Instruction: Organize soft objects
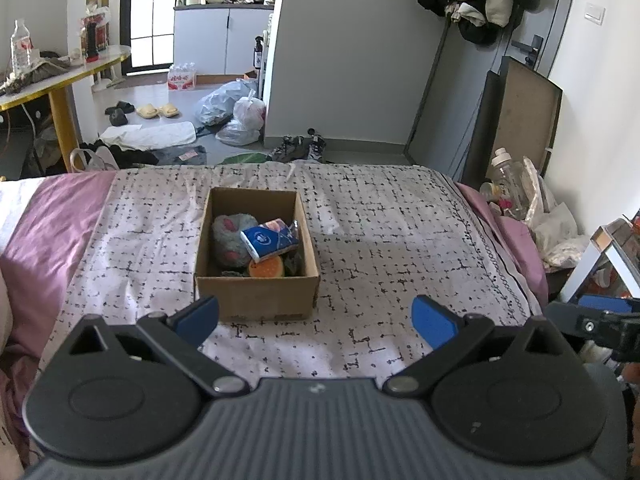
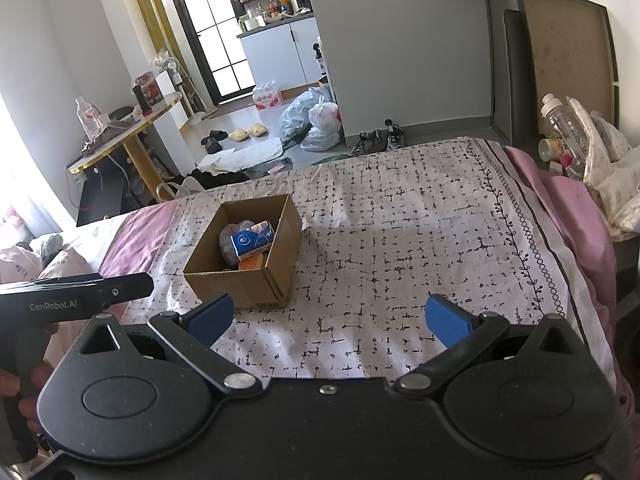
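Cardboard walls of an open box [image 1: 256,292] [image 2: 240,284] hold the soft things: a grey fuzzy toy with pink patches [image 1: 230,240], a blue tissue pack [image 1: 269,242] [image 2: 250,240] lying tilted on top, and an orange sponge [image 1: 266,268] [image 2: 251,263] against the near wall. The box sits on a black-and-white patterned bedspread [image 1: 400,240] [image 2: 400,240], just ahead of the left gripper [image 1: 316,318] and nearer its left finger; that gripper's jaws are spread wide with nothing between them. The right gripper [image 2: 328,318] also has its jaws wide and empty, with the box ahead and to the left of them. Beyond the bedspread's edges, pink sheet [image 1: 52,232] [image 2: 560,184] shows on both sides.
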Demonstrator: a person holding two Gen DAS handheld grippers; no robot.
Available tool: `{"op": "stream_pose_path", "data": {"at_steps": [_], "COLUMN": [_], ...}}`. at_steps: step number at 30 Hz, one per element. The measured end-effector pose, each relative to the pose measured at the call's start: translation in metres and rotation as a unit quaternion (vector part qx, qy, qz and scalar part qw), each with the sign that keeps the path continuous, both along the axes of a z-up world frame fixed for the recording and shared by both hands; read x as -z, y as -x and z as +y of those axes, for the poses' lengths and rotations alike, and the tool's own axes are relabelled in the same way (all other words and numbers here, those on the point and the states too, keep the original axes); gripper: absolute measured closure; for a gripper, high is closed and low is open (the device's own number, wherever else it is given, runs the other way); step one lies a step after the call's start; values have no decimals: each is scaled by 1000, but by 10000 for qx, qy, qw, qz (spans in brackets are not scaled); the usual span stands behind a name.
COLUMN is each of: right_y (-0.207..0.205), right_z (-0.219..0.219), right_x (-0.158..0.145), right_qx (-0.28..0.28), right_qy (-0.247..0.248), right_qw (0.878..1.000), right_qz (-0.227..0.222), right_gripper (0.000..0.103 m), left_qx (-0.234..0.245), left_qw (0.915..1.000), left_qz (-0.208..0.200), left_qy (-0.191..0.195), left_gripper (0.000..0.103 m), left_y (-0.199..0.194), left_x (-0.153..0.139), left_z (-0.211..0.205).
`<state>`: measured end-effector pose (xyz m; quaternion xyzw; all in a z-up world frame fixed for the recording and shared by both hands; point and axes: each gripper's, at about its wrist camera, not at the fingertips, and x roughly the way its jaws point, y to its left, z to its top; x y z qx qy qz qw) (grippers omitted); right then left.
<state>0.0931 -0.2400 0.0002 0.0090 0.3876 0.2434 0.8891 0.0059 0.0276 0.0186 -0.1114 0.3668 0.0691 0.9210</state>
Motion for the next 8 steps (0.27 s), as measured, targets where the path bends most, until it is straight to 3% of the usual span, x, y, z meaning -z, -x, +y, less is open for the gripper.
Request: {"op": "stream_pose_path", "data": {"at_steps": [8], "right_y": [2], "right_z": [2], "right_x": [2], "right_qx": [0], "right_qy": [27], "right_qw": [10000], "right_qz": [28], "right_gripper": [0], "left_qx": [63], "left_qw": [10000], "left_qz": [-24], "left_qy": [7], "left_gripper": [1], "left_y": [0], "left_x": [-1], "left_z": [-2]}}
